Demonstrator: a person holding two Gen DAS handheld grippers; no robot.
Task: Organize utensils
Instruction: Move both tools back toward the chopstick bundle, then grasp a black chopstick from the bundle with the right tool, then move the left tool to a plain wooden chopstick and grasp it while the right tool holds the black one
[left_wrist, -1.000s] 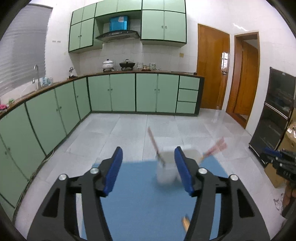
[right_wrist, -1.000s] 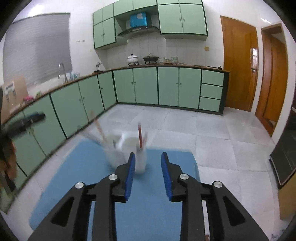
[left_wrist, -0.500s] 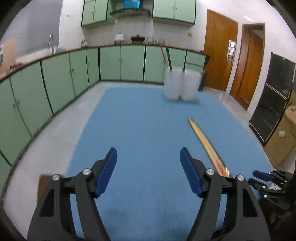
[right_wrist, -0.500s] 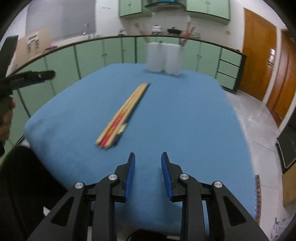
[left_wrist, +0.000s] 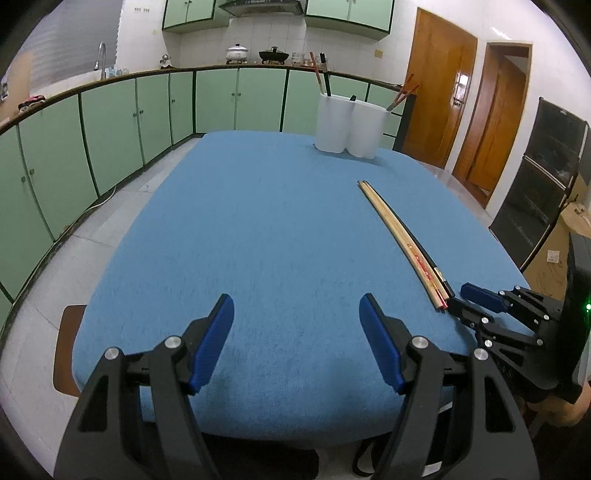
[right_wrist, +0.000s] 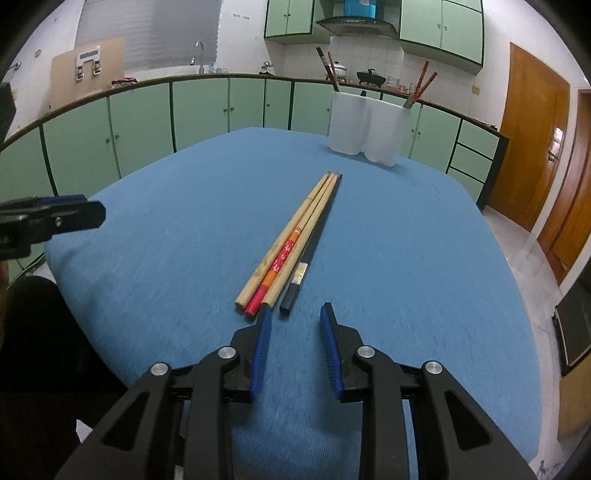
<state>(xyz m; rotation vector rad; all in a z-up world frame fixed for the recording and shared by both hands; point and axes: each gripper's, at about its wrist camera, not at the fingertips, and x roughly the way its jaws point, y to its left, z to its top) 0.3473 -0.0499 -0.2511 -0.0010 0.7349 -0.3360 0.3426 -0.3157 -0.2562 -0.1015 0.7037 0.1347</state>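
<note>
Several chopsticks (right_wrist: 295, 240) lie side by side on the blue table (right_wrist: 406, 258): wooden ones, one with a red and orange end, and a dark one. They also show in the left wrist view (left_wrist: 402, 240). My right gripper (right_wrist: 295, 317) is open and empty, just short of their near ends. My left gripper (left_wrist: 297, 306) is wide open and empty over the table's near left part. A white two-cup holder (right_wrist: 365, 127) stands at the far edge with a few chopsticks in it; it also shows in the left wrist view (left_wrist: 349, 123).
The right gripper (left_wrist: 476, 299) shows at the right of the left wrist view. Green kitchen cabinets (left_wrist: 110, 122) run along the left and back walls. Wooden doors (left_wrist: 439, 107) and a dark cabinet (left_wrist: 546, 184) stand to the right. A brown stool (left_wrist: 68, 347) sits below the table's left edge.
Both grippers have pulled back from the holder to the table's near edge and tilted down. The chopsticks on the table have come into view, and the right gripper has neared their ends.
</note>
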